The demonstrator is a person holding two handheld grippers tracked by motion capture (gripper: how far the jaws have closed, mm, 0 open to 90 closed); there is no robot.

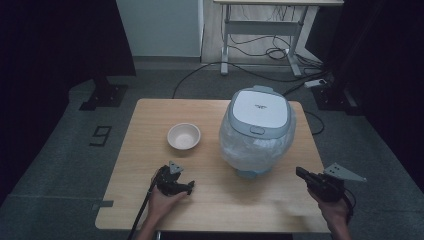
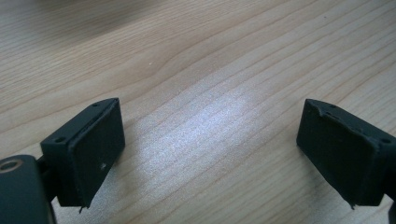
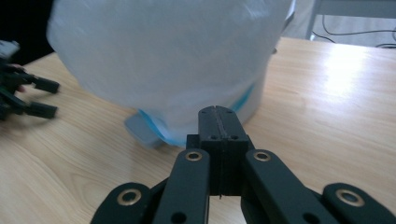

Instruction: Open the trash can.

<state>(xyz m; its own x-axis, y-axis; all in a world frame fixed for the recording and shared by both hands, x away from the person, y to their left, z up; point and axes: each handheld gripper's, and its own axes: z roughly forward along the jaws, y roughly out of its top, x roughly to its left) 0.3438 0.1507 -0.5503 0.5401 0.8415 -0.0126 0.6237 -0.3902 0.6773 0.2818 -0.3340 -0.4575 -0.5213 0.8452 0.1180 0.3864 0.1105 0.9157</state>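
Observation:
A white and grey rice cooker (image 1: 258, 127) stands on the wooden table (image 1: 145, 150), its lid down and its body wrapped in a clear plastic bag (image 3: 168, 60). A small empty white bowl (image 1: 183, 136) sits to its left. My left gripper (image 1: 190, 187) rests low over the table near the front edge, below the bowl; its jaws stand wide apart with bare wood between them (image 2: 210, 135). My right gripper (image 1: 299, 172) hovers at the front right, pointing at the cooker's base. Its jaws are pressed together with nothing between them (image 3: 218, 116).
In the right gripper view the left gripper (image 3: 32, 95) appears at the far left. Beyond the table there is grey floor with cables (image 1: 260, 55), a desk frame (image 1: 262, 30) and dark stands at both sides. Bare wood lies along the table's front.

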